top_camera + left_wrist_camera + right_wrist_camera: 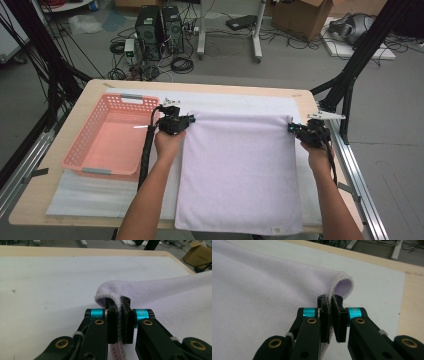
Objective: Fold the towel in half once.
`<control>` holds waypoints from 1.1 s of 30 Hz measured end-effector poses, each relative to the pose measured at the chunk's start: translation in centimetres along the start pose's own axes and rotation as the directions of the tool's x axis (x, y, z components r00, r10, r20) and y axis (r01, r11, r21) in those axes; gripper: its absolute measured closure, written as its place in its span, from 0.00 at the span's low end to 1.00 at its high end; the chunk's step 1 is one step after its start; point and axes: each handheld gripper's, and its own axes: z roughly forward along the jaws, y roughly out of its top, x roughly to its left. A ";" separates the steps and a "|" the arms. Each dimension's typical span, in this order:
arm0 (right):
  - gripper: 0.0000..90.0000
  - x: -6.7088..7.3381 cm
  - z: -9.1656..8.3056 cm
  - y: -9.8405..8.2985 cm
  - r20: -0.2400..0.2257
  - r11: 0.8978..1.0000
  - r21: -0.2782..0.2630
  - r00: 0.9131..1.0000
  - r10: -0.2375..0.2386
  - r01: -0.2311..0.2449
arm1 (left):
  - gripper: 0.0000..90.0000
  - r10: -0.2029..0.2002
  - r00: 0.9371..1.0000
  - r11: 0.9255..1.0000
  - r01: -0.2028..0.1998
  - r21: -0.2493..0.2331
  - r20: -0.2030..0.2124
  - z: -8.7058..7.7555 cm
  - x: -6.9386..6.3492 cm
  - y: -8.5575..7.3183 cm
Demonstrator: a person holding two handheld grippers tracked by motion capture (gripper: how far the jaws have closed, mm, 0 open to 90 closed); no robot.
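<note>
Lilac terry towel (240,172), a soft rectangular cloth with a fine looped pile and a stitched hem, lies spread over the white foam mat (240,100) on your light wooden tabletop (90,95), its near edge hanging just past the tabletop's front edge, where a small white label sits at one corner. You hold its two far corners: your left gripper (189,119) has its jaws clamped tight on the far left corner, and your right gripper (291,127) has its jaws pinched on the far right corner. In the left gripper view (119,322) the hem runs up between the black pads and the corner curls over them in a small hood. The right gripper view (332,320) shows the same folded-over lip, paler on its inner face. Between your grippers the far edge is drawn into a straight, slightly raised line. A salmon-pink perforated plastic basket (85,145) sits just left of the towel, beside your left hand.
</note>
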 end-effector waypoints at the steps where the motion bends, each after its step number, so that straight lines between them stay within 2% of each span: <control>1: 0.95 -0.2 0.4 0.4 0.009 1.000 -0.008 1.000 -0.006 0.006 | 0.95 0.005 1.000 1.000 -0.005 -0.008 0.000 0.2 0.1 0.3; 2: 0.95 -0.5 0.7 0.6 0.014 1.000 -0.009 1.000 -0.005 0.005 | 0.95 0.002 1.000 1.000 -0.002 -0.029 0.004 0.3 0.2 0.5; 4: 0.95 -1.0 1.3 0.9 0.017 1.000 -0.021 1.000 0.018 -0.018 | 0.95 0.009 1.000 1.000 -0.009 -0.015 0.007 0.9 0.5 1.2; 6: 0.95 -1.4 1.8 1.1 0.024 0.999 -0.030 0.999 0.026 -0.025 | 0.95 0.023 1.000 0.999 -0.023 -0.029 0.003 1.3 0.6 1.5; 10: 0.95 -1.7 3.0 1.5 0.034 0.999 -0.029 0.999 0.027 -0.026 | 0.95 0.009 1.000 1.000 -0.009 -0.028 -0.004 2.1 1.3 1.6; 13: 0.95 -1.9 3.6 2.0 0.044 0.999 -0.043 0.999 0.021 -0.019 | 0.95 -0.004 1.000 0.998 0.003 -0.064 -0.001 2.4 1.7 1.7; 18: 0.95 -2.3 4.8 2.5 0.058 0.998 -0.049 0.997 0.046 -0.043 | 0.94 -0.007 1.000 0.997 0.007 -0.075 -0.004 3.0 2.1 1.7; 19: 0.94 -2.3 5.0 2.5 0.061 0.997 -0.047 0.997 0.056 -0.053 | 0.91 -0.023 1.000 0.997 0.022 -0.068 -0.009 3.1 2.1 1.6; 20: 0.91 -2.3 5.3 2.4 0.067 0.997 -0.041 0.996 0.065 -0.063 | 0.81 -0.043 0.999 0.997 0.042 -0.064 -0.012 3.2 2.2 1.5; 21: 0.83 -2.3 5.5 2.3 0.069 0.997 -0.034 0.995 0.074 -0.072 | 0.70 -0.069 0.998 0.996 0.068 -0.050 -0.005 3.2 2.3 1.4; 22: 0.77 -2.4 5.6 2.2 0.074 0.996 -0.022 0.993 0.091 -0.089 | 0.67 -0.075 0.997 0.996 0.075 -0.050 -0.001 3.1 2.3 1.1; 23: 0.75 -2.5 5.5 2.0 0.061 0.994 -0.011 0.992 0.109 -0.109 | 0.65 -0.067 0.998 0.996 0.067 -0.059 0.001 2.9 2.2 0.9; 25: 0.72 -2.7 5.0 1.9 0.051 0.993 -0.012 0.992 0.115 -0.115 | 0.62 -0.063 0.998 0.996 0.064 -0.061 0.008 2.6 2.2 0.6; 26: 0.71 -2.7 4.8 1.8 0.047 0.993 -0.012 0.992 0.120 -0.119 | 0.59 -0.067 0.998 0.997 0.068 -0.037 0.014 2.4 2.1 0.5; 27: 0.70 -2.8 4.3 1.7 0.037 0.992 -0.010 0.992 0.123 -0.122 | 0.55 -0.058 0.998 0.998 0.058 -0.036 0.016 2.2 1.9 0.4; 28: 0.68 -2.8 4.0 1.6 0.030 0.992 -0.008 0.992 0.126 -0.126 | 0.55 -0.049 0.999 0.997 0.050 -0.061 0.019 1.9 1.7 0.2; 30: 0.67 -2.9 3.3 1.4 -0.002 0.989 -0.006 0.989 0.147 -0.147 | 0.54 -0.045 0.998 0.996 0.048 -0.075 0.037 1.3 1.4 -0.2; 33: 0.66 -2.8 2.0 0.9 -0.014 0.990 0.016 0.990 0.142 -0.142 | 0.47 -0.021 0.998 0.999 0.023 -0.035 0.061 0.8 0.8 -0.6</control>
